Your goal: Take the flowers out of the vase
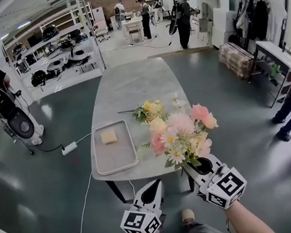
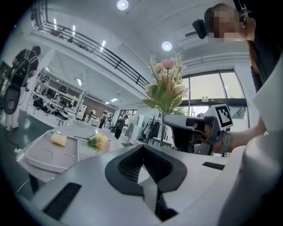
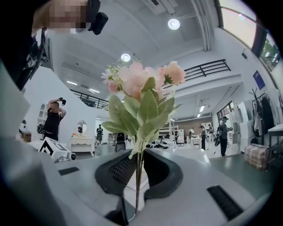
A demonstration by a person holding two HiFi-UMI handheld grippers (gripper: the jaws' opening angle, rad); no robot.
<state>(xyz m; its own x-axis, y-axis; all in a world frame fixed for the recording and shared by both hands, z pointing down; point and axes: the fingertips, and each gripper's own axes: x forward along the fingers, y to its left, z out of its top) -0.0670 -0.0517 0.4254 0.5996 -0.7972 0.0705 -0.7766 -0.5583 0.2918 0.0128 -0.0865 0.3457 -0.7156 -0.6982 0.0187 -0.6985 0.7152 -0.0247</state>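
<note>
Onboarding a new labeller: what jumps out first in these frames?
A pink, white and yellow bouquet, gripped by its stems in the right gripper, stands upright at the near edge of the grey table. Behind it a smaller bunch of flowers lies on the table, and a tray with a yellow block sits to the left.

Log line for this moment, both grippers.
right gripper: jaws shut on bouquet stems | left gripper: jaws shut, empty | small flower bunch: lying on table
</note>
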